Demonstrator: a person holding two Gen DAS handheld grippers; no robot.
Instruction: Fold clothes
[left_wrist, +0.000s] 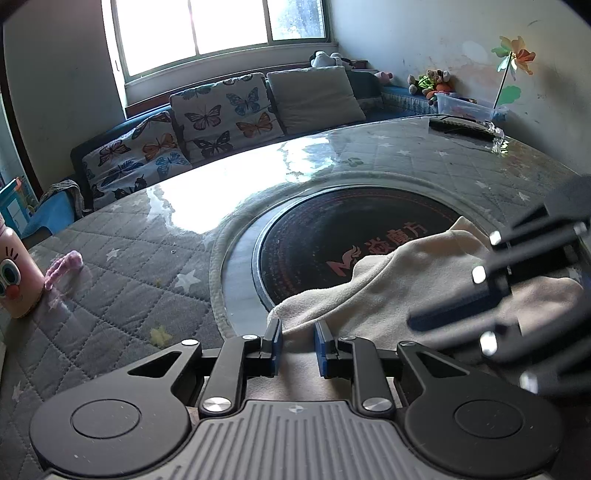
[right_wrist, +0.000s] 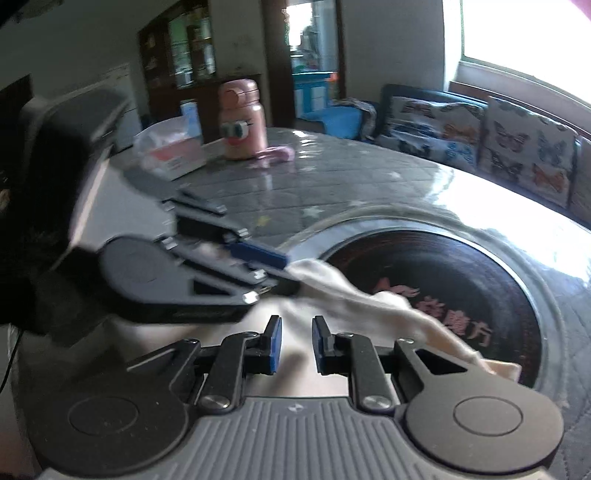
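A cream garment (left_wrist: 406, 280) lies bunched on the near right part of the round table, partly over the black centre disc (left_wrist: 332, 229). My left gripper (left_wrist: 297, 332) has the garment's left edge between its blue pads, and it looks shut on that edge. In the right wrist view the left gripper (right_wrist: 291, 271) comes in from the left, and the garment (right_wrist: 369, 306) stretches away from its tips in a raised ridge. My right gripper (right_wrist: 296, 339) hovers over the cloth with a gap between its fingers and nothing pinched. It shows blurred at the right as the right gripper (left_wrist: 432, 332).
The table (left_wrist: 129, 295) has a grey quilted cover under glass. A pink bottle (left_wrist: 14, 273) and a pink fuzzy item (left_wrist: 62, 266) stand at its left edge. A plastic-wrapped box (right_wrist: 166, 151) sits near the bottle. A sofa (left_wrist: 221, 114) with cushions lies beyond the table.
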